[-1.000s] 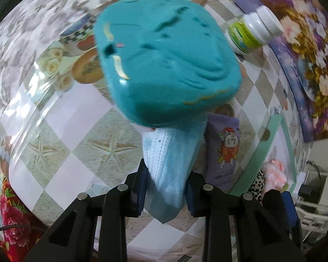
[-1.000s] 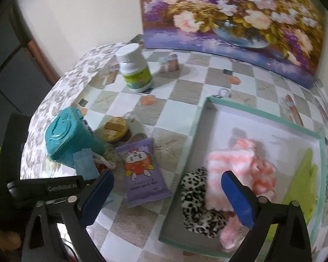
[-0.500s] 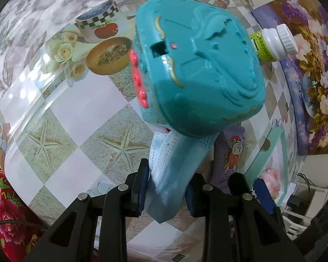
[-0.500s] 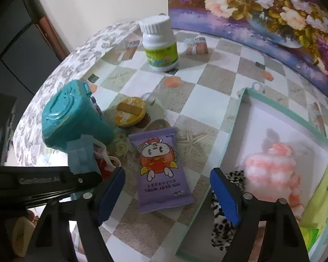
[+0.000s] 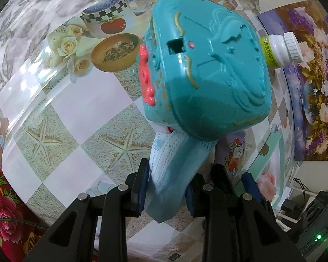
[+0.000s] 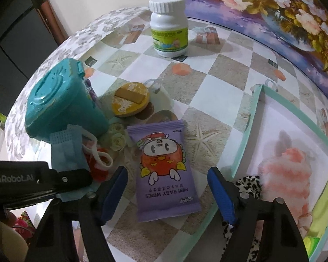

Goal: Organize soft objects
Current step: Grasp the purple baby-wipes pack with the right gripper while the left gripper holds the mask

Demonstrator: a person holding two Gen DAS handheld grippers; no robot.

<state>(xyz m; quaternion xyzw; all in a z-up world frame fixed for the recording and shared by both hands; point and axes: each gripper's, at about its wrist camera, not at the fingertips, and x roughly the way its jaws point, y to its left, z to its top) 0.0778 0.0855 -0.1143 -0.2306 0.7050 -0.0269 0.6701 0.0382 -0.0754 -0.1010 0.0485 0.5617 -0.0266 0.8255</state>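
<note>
My left gripper [image 5: 165, 190] is shut on a light blue face mask [image 5: 177, 170], whose far end lies under a teal plastic toy box [image 5: 207, 72]. The mask [image 6: 65, 150] and box [image 6: 61, 100] also show in the right wrist view, with the mask's white ear loop [image 6: 98, 155] beside a red item. My right gripper [image 6: 167, 193] is open and empty, its jaws on either side of a purple baby wipes pack [image 6: 164, 170]. A teal-rimmed tray [image 6: 249, 122] at the right holds a pink fluffy cloth [image 6: 288, 172], a leopard-print piece [image 6: 249, 185] and a yellow-green item [image 6: 323, 214].
A white pill bottle [image 6: 169, 39] stands at the back of the checkered tablecloth [image 6: 218, 83]. A round yellow wooden piece [image 6: 130, 102] lies beside the teal box. A floral picture [image 6: 273, 4] leans along the back edge.
The left gripper, still holding the mask, has swung so the teal box sits further right. The right gripper has moved left, from over the tray to over the wipes pack.
</note>
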